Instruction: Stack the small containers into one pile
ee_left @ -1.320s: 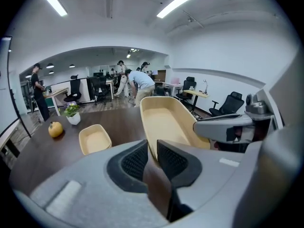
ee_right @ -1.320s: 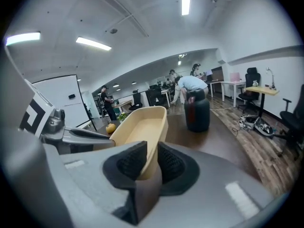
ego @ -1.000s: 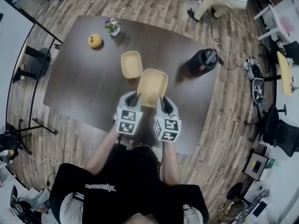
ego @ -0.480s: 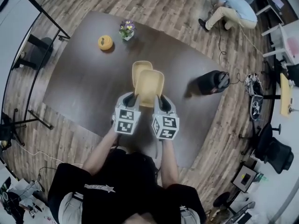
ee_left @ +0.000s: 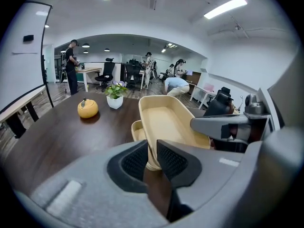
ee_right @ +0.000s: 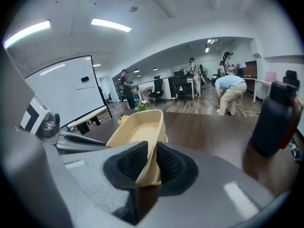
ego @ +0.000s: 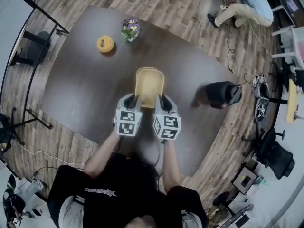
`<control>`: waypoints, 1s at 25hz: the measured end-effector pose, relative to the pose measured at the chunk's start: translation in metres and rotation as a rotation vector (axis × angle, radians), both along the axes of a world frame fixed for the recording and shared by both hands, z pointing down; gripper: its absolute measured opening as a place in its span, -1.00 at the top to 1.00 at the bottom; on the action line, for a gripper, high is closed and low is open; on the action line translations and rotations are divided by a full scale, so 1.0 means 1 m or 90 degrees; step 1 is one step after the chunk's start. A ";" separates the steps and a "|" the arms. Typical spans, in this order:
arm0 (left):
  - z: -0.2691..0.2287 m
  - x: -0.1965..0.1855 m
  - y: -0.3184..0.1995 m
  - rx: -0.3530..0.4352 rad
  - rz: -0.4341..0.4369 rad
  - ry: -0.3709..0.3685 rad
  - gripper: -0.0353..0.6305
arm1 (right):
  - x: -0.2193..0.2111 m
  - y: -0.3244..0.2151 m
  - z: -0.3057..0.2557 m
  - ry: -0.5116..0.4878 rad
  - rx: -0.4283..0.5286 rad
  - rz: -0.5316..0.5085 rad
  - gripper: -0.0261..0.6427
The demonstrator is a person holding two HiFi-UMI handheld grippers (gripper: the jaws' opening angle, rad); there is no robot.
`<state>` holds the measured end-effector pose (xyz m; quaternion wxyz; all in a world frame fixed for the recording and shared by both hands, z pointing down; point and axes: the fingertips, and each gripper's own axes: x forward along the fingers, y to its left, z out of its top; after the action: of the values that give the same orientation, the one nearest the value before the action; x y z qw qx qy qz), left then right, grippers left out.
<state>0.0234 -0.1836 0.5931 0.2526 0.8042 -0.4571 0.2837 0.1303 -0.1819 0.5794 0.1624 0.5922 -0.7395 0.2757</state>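
Both grippers hold one tan oblong container [ego: 150,87] by its near end, over the dark table [ego: 76,89]. My left gripper [ego: 135,100] is shut on its near left wall, and my right gripper [ego: 161,100] on its near right wall; the right jaws have just been closing a little on that wall. A second tan container [ego: 144,71] rests on the table right under the held one, with only its far rim showing. In the left gripper view the held container [ee_left: 168,120] tilts above the lower container [ee_left: 137,130]. The right gripper view shows the wall [ee_right: 148,161] pinched between the pads.
An orange pumpkin-shaped jar [ego: 105,43] and a small flower pot [ego: 130,28] stand at the table's far left. A black flask [ego: 222,94] stands to the right. A person [ego: 244,4] crouches on the wooden floor beyond the table.
Both grippers have carried the container forward and down across the table. It now lies over the second container, which showed fully beside it before.
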 end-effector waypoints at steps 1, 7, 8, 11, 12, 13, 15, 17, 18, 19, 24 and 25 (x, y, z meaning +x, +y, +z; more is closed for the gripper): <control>0.004 0.000 -0.003 -0.006 -0.005 -0.002 0.69 | 0.000 -0.004 0.004 0.001 -0.004 0.000 0.74; 0.028 0.003 -0.015 -0.050 -0.013 -0.008 0.68 | 0.001 -0.023 0.026 0.003 -0.031 -0.006 0.76; 0.032 0.003 -0.015 -0.059 -0.012 -0.010 0.68 | 0.001 -0.025 0.029 0.003 -0.035 -0.007 0.76; 0.044 0.005 -0.013 -0.087 -0.010 -0.015 0.65 | 0.002 -0.031 0.039 0.005 -0.044 -0.008 0.76; 0.045 0.006 -0.015 -0.087 -0.011 -0.015 0.64 | 0.003 -0.033 0.042 0.006 -0.049 -0.009 0.76; 0.047 0.007 -0.015 -0.088 -0.013 -0.016 0.64 | 0.004 -0.035 0.046 0.007 -0.053 -0.010 0.76; 0.052 0.008 -0.014 -0.097 -0.017 -0.020 0.63 | 0.006 -0.037 0.053 0.010 -0.062 -0.012 0.76; 0.055 0.010 -0.013 -0.100 -0.017 -0.023 0.62 | 0.007 -0.038 0.059 0.011 -0.068 -0.012 0.76; 0.056 0.011 -0.013 -0.102 -0.015 -0.024 0.61 | 0.008 -0.039 0.061 0.011 -0.070 -0.012 0.76; 0.057 0.011 -0.012 -0.107 -0.014 -0.026 0.61 | 0.008 -0.039 0.064 0.010 -0.072 -0.012 0.76; 0.060 0.010 -0.013 -0.104 -0.017 -0.030 0.59 | 0.008 -0.039 0.073 0.011 -0.081 -0.011 0.76; 0.060 0.011 -0.014 -0.097 -0.018 -0.026 0.58 | 0.008 -0.039 0.074 0.014 -0.081 -0.009 0.76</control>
<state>0.0340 -0.1975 0.6530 0.3073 0.7704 -0.4504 0.3303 0.1387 -0.2204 0.6536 0.2097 0.5785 -0.7228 0.3145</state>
